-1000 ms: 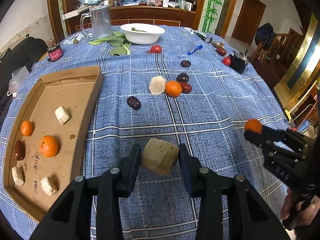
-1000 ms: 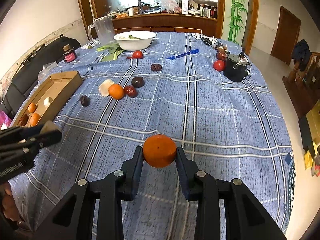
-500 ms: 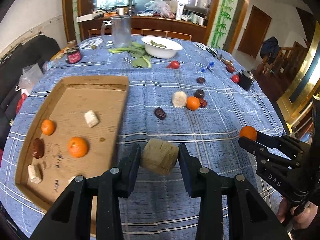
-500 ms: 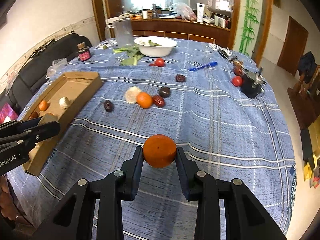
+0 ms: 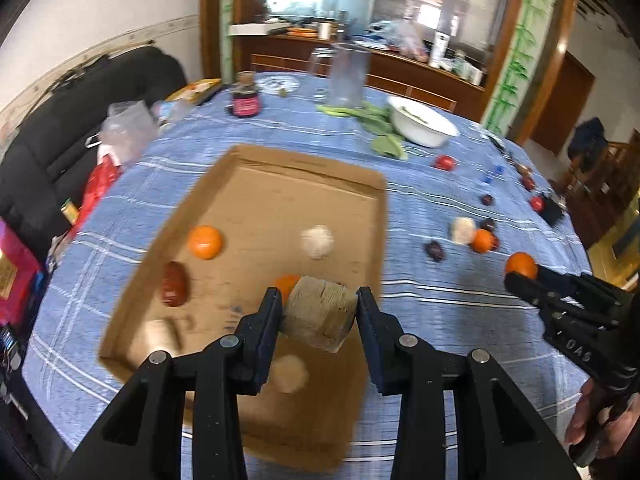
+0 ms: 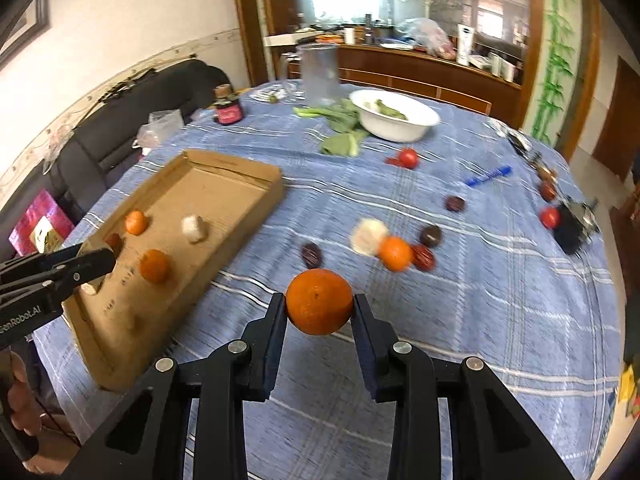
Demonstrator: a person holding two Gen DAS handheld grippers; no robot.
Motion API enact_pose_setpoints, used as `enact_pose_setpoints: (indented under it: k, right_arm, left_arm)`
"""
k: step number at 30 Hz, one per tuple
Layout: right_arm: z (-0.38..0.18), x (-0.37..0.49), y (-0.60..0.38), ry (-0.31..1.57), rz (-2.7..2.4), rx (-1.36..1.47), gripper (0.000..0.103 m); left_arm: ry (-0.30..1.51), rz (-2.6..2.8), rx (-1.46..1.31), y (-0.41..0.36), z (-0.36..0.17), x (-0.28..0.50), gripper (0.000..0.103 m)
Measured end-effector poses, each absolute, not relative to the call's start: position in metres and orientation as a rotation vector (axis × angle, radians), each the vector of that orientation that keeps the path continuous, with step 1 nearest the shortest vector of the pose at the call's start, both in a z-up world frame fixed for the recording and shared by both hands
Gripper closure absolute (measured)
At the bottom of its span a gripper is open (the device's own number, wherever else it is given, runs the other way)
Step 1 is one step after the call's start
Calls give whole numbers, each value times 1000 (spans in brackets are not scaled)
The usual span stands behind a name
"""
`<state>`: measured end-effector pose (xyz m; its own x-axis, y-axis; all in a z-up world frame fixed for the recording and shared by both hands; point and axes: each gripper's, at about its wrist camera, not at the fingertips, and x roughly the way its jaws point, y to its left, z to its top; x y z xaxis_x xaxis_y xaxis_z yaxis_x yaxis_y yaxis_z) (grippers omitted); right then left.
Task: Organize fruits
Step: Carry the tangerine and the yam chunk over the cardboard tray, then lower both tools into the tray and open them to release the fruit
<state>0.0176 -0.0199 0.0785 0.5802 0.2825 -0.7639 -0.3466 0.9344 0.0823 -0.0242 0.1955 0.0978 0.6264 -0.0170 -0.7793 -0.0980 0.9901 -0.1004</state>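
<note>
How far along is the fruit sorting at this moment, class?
Done: two oranges, a red date and some pale chunks lie in the cardboard tray. In hand: left gripper holds a tan chunk over it; right gripper holds an orange. Left: an orange, dates and tomatoes on the tablecloth.

A white bowl (image 6: 394, 120) sits beside leafy greens (image 6: 340, 118) on the blue plaid cloth (image 6: 500, 280), a clear jug (image 6: 320, 74) behind, a blue pen (image 6: 489, 176) lying well right, a dark jar (image 6: 228, 109) far left.
</note>
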Motion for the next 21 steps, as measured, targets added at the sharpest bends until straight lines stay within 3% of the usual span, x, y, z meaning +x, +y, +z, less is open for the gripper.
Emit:
enact_pose_setpoints:
  k: [11,21]
  right_arm:
    - [81,59,51,886,478,-111,67]
    - [61,107,100,918,486,-139,67]
  left_arm:
    - [908,195,-189,266,84,-22,66]
    - [959,206,-200,284,60,-1,66]
